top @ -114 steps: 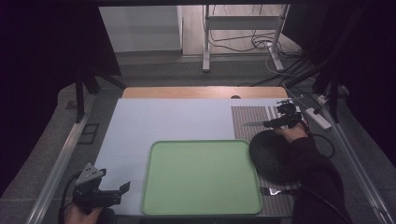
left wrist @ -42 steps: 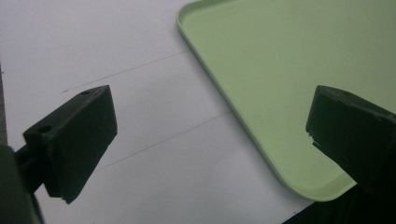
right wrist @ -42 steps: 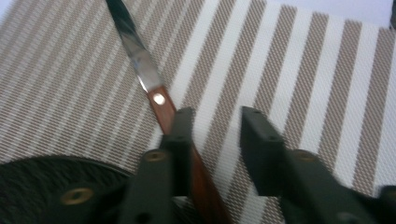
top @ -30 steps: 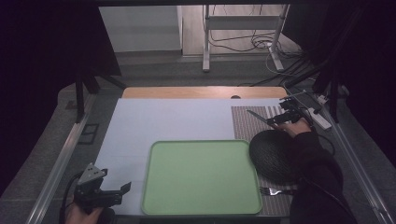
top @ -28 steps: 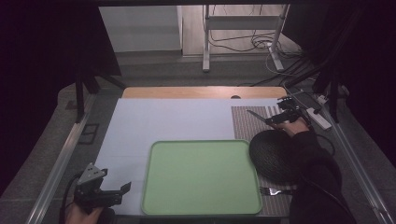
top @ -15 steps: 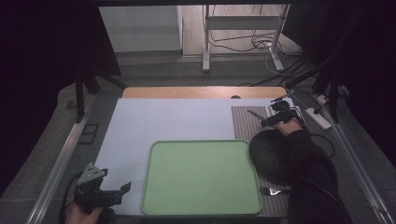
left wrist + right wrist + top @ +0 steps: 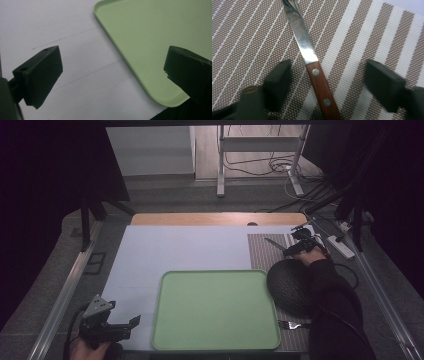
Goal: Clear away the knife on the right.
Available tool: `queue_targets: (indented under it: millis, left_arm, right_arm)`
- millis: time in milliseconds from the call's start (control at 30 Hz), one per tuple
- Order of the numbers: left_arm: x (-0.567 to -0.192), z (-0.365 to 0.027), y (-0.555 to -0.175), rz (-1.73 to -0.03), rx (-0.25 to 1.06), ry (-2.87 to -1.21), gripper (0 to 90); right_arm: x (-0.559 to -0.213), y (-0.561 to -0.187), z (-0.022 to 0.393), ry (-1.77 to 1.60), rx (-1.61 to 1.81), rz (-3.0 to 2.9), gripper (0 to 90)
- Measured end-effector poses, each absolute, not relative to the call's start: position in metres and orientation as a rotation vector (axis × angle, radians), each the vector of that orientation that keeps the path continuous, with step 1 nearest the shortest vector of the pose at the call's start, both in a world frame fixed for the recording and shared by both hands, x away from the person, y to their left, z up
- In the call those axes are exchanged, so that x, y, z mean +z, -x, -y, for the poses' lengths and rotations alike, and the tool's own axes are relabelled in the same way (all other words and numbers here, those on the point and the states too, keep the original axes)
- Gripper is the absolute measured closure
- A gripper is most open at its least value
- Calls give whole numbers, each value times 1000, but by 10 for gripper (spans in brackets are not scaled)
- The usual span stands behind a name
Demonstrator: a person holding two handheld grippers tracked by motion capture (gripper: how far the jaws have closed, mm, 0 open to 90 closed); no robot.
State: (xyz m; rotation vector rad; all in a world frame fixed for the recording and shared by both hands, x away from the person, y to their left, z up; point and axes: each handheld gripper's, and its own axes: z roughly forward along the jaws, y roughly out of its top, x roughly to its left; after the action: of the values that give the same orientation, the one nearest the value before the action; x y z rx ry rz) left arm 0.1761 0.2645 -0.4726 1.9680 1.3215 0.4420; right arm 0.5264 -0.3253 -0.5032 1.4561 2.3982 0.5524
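Right gripper (image 7: 325,82): jaws just closing, still apart, astride knife (image 7: 312,60) handle on striped mat (image 7: 244,37), pads clear. Left gripper (image 7: 112,75): wide open, empty, beside tray (image 7: 155,37).

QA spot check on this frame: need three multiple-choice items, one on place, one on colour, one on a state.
1. Where does the knife lie?
A. on the striped placemat
B. on the green tray
C. on the floor

2. What colour is the tray?
A. red
B. light green
C. black

3. How does the right gripper stand to the knife?
A. clamped on the blade
B. jaws either side of the wooden handle, not pressing
C. far from it

Key: A, brown-and-white weave lies under it; B, the high view shows pale green; C is wrong and B holds, gaps show beside the handle, though the jaws have just been closing.
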Motion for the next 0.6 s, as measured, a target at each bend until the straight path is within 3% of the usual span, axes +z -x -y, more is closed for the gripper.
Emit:
queue_targets:
  millis: [33, 67, 100, 167, 233, 267, 300, 600]
  left_arm:
    - [-473, -264, -176, -1322, 442, -1969, 25]
    - [-473, -264, -176, -1322, 442, -1969, 26]
    - [-473, -264, -176, -1322, 443, -1970, 26]
    - [-473, -264, -176, -1322, 443, -1971, 26]
    - [-473, -264, -176, -1322, 442, -1971, 26]
    - [-473, -264, -176, -1322, 442, -1971, 26]
    - [-473, -264, -176, -1322, 443, -1971, 26]
    - [-473, -264, -176, -1321, 442, -1972, 27]
  right_arm:
    - [-503, -526, 327, -1451, 568, -2405, 371]
    - [-503, -526, 327, -1451, 568, -2405, 371]
    - [-501, -526, 329, -1423, 575, -2416, 475]
    - [-500, -525, 330, -1405, 582, -2427, 544]
    - [-499, -525, 331, -1393, 596, -2435, 688]
    - [-499, -525, 331, -1393, 596, -2435, 688]
    - [-499, -525, 332, -1382, 604, -2450, 754]
    - [-499, -525, 334, -1335, 614, -2481, 775]
